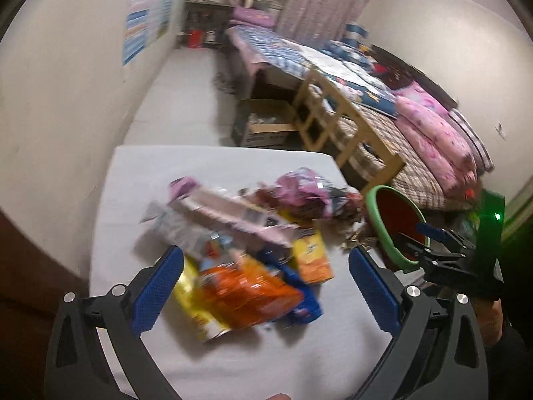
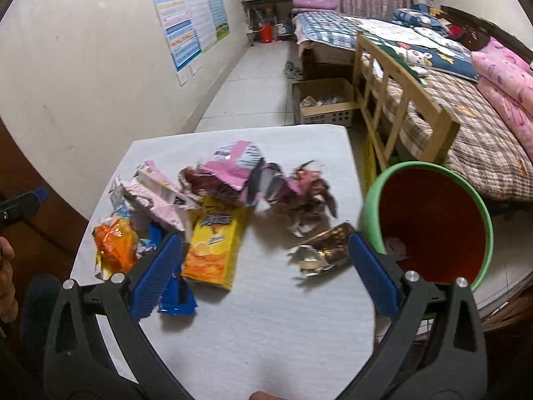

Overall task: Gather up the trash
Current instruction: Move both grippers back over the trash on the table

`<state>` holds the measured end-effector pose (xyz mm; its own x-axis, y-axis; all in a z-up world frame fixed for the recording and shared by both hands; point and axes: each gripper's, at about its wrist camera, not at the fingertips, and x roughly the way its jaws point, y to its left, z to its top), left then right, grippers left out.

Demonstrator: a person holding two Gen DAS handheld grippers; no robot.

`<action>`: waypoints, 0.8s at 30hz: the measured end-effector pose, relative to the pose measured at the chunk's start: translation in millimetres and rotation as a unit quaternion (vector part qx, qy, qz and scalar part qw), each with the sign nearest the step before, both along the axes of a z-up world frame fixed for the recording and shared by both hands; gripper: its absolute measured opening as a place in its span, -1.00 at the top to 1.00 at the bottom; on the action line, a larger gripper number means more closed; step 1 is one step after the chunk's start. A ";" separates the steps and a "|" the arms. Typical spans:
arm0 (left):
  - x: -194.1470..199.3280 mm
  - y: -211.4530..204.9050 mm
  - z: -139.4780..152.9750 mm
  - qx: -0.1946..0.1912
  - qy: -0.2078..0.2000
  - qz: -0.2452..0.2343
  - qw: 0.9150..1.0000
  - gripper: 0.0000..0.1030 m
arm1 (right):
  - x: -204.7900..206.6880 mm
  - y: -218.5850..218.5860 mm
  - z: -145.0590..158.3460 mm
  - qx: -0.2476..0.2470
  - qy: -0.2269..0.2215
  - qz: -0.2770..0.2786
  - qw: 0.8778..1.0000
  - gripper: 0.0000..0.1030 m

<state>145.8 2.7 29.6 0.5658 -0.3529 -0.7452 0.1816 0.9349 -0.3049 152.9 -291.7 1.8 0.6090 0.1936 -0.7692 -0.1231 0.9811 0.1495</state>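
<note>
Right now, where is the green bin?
The green bin stands at the right edge of the white table, beside the bed; in the right wrist view it is nearest the crumpled silver wrapper.

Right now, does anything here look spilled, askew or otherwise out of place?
Yes: crumpled snack wrappers lie scattered over the white table rather than in the green bin, which is tilted toward the table at its right edge. Both tongs are open and hold nothing.
</note>
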 end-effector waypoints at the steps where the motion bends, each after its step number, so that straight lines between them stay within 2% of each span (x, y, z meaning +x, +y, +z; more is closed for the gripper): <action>1: -1.0 8.4 -1.9 0.001 0.002 0.010 1.000 -0.84 | -0.8 4.2 -0.1 -0.001 0.000 0.002 1.000 -0.91; 11: 4.4 52.4 -25.8 -0.008 0.026 0.062 0.998 -0.84 | 8.9 18.6 -1.6 -0.018 0.002 0.009 1.000 -0.91; 24: 20.3 59.8 -75.7 -0.021 0.083 0.088 0.992 -0.84 | 28.1 13.0 -16.8 -0.027 0.013 0.000 1.000 -0.91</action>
